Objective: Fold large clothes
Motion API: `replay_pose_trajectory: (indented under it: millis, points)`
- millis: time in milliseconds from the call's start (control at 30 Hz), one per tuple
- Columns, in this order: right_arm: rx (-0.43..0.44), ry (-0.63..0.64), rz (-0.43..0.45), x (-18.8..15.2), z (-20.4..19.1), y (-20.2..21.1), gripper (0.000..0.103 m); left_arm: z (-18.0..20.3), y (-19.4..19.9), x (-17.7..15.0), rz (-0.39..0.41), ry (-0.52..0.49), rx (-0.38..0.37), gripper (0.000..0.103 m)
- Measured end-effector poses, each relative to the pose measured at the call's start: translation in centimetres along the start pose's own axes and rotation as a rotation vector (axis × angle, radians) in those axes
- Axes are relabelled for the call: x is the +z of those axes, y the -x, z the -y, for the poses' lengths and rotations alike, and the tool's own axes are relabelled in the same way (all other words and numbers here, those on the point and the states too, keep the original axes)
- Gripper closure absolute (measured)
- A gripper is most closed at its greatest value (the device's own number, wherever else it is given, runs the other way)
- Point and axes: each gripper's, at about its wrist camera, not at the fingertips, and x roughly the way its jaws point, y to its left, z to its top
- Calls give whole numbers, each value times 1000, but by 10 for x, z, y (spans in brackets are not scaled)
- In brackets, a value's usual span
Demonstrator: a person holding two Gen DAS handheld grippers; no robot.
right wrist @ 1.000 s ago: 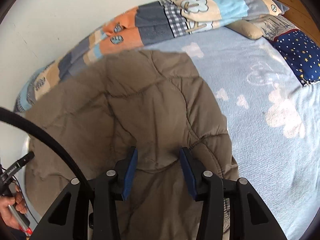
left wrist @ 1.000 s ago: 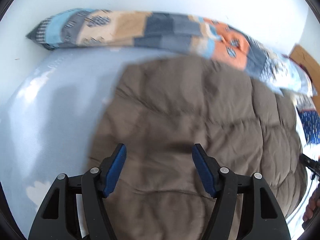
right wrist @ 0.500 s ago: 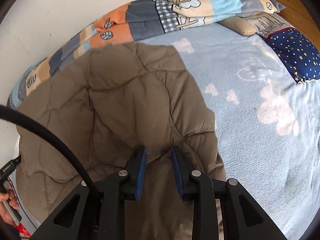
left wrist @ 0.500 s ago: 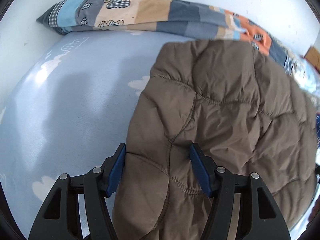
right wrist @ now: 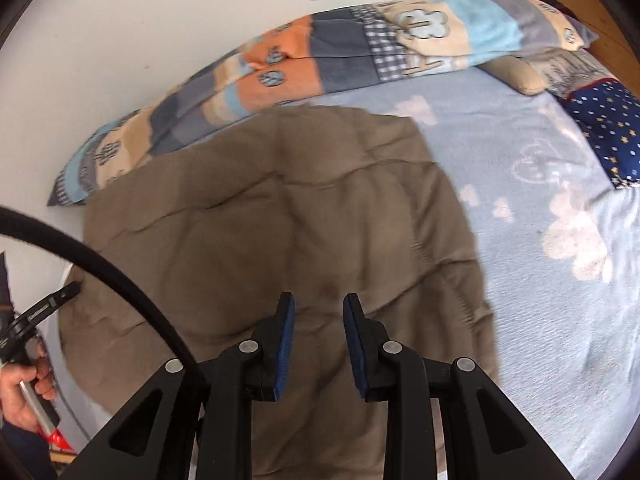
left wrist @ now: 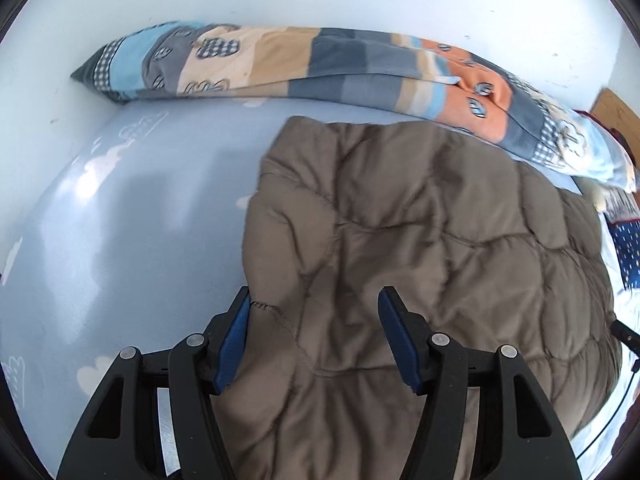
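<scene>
A brown quilted garment (left wrist: 420, 220) lies spread on a light-blue bed sheet (left wrist: 140, 220). My left gripper (left wrist: 316, 300) stands at its near left edge. The thick padded cloth fills the wide gap between its blue pads, and the stitched hem touches the left pad (left wrist: 236, 332). In the right wrist view the same garment (right wrist: 300, 208) runs away from me toward the wall. My right gripper (right wrist: 319, 304) has its jaws narrowed on a ridge of the cloth near the garment's near right side.
A rolled patchwork blanket (left wrist: 320, 60) lies along the white wall behind the garment. A navy star-print pillow (right wrist: 604, 128) and a beige cushion (right wrist: 516, 72) sit at the far right. A black cable (right wrist: 120, 280) arcs at left above a hand (right wrist: 24, 380) holding the other tool.
The right jaws have narrowed from wide apart onto the brown cloth. The garment's left edge, earlier beyond the left jaws, now sits between them. The garment's far end looks flatter.
</scene>
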Motion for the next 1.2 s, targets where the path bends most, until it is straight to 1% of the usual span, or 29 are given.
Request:
replay_pose_trajectory:
  millis: [67, 100, 133, 200, 300, 367, 400, 533, 600, 633, 700, 767, 833, 900, 1000, 1100, 1167, 1200]
  points:
    - [23, 12, -31, -7, -12, -6, 75, 8, -4, -2, -4, -33, 12, 41]
    - [23, 28, -59, -13, -17, -15, 75, 11, -7, -4, -11, -52, 27, 41]
    - [5, 47, -68, -16, -21, -21, 74, 14, -12, -6, -21, -66, 42, 41]
    - [-20, 68, -74, -21, -25, -31, 74, 18, -20, -8, -35, -82, 57, 39]
    - [-26, 84, -80, -23, -26, -41, 74, 21, -33, -12, -52, -106, 78, 36]
    - [-20, 86, -88, -21, -27, -43, 74, 20, -31, -9, -60, -110, 76, 36]
    - [-9, 77, -94, -20, -25, -41, 74, 18, -26, -5, -60, -108, 63, 36]
    - [69, 39, -79, -13, -16, -19, 74, -11, 0, 8, -21, -19, -10, 36]
    - [105, 12, -43, -10, -9, -4, 74, -25, 11, 11, 4, 2, -15, 36]
    - [112, 6, -20, -8, -4, 5, 74, -36, 16, 13, 14, 15, -5, 36]
    - [93, -6, 22, -6, 8, 21, 74, -54, 19, 13, 15, 45, 12, 36]
    - [68, -29, 43, -5, 24, 32, 74, -74, 15, 10, -7, 88, 24, 36]
    - [38, -72, 50, -4, 45, 38, 74, -85, 10, 7, -30, 113, 25, 37]
    - [35, -126, 43, -8, 64, 39, 74, -89, 5, 4, -48, 132, 17, 39]
    - [30, -121, 8, -11, 67, 32, 74, -79, -4, 0, -74, 118, -17, 39]
    - [14, -72, -29, -13, 52, 18, 74, -51, -17, -8, -108, 42, -37, 40]
    - [23, -50, -57, -17, 44, 9, 74, -32, -29, -14, -138, 2, -54, 41]
    - [18, -38, -68, -19, 40, 4, 74, -23, -34, -18, -146, -20, -45, 41]
